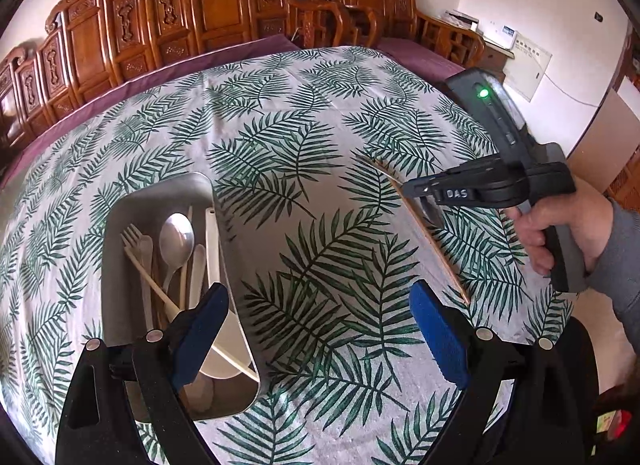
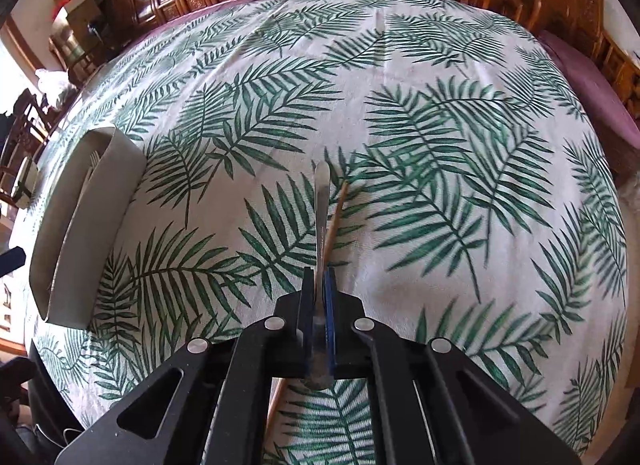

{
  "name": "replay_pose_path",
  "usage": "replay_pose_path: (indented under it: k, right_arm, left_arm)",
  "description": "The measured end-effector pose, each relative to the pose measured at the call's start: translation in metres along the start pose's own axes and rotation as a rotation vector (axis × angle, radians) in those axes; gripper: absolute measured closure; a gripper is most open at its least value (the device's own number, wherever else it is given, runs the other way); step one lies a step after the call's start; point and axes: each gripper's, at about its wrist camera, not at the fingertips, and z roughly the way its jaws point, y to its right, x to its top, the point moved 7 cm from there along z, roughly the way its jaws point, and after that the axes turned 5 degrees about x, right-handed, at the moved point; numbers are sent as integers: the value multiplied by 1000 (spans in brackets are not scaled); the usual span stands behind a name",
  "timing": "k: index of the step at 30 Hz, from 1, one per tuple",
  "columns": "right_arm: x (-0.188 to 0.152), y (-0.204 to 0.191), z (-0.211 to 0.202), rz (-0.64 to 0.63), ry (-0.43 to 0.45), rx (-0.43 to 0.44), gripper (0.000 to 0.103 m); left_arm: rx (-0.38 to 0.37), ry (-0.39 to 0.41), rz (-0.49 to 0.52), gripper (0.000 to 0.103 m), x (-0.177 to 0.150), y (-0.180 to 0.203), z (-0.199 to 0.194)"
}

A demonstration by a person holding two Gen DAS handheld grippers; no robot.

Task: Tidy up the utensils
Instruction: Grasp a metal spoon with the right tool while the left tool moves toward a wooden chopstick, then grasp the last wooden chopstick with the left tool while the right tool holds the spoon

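Right wrist view alone shows metal utensil [image 2: 321, 201] clamped; left: tray [image 1: 120, 225] contents.

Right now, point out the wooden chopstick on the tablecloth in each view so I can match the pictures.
Left wrist view: the chopstick lies right of centre, running diagonally under the right gripper, well right of the tray.
Right wrist view: the chopstick is at centre, slanting up just right of the metal handle clamped in that gripper's fingers.
Shared landmark: the grey utensil tray, left of the chopstick in both.
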Motion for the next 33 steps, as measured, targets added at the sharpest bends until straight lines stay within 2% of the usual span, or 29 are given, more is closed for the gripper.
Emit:
replay_pose_path:
  k: [2, 8, 16, 27, 33]
  right_arm:
    - [-2, 0, -7, 16, 14, 21, 97]
    - [-10, 5, -26, 25, 50, 10, 98]
    - [-47, 21, -46, 45, 66, -9, 99]
    - [-65, 41, -90, 68, 189, -14, 99]
    - [-80, 60, -105, 87, 201, -40, 99]
  left_arm:
    - [-3, -5, 5, 15, 0, 4, 4]
    - [-13, -20, 13, 15, 2, 17, 17]
    - [-38, -46, 34, 15, 12, 45, 43]
    - [-59, -79, 71, 15, 27, 88, 77]
    - [-72, -79, 95, 18, 36, 113, 85]
